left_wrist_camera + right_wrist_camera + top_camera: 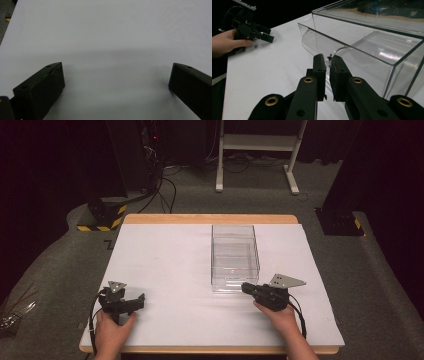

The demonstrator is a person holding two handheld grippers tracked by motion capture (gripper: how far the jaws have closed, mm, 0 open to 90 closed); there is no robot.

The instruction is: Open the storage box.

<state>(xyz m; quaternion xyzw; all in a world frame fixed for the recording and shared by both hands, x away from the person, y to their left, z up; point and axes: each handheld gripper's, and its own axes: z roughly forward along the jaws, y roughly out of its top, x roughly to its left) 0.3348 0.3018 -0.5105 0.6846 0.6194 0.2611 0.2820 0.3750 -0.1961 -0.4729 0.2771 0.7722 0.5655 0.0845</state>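
A clear plastic box (235,257) stands right of the middle of the white table top (170,270). In the right gripper view the clear box (374,37) has a curved front panel with a small clear handle (331,55). My right gripper (246,288) is at the box's near right corner. The jaws of the right gripper (328,61) are pressed together on that handle. My left gripper (135,301) rests low over the table's near left part. Seen in its own view, the left gripper (116,67) is open wide, with bare white surface between its jaws.
A wooden strip (210,219) edges the table's far side. Beyond it on the floor are a white frame's legs (255,150), cables (167,185) and a black base with yellow-black stripes (102,217). Another black base (340,220) stands at the right.
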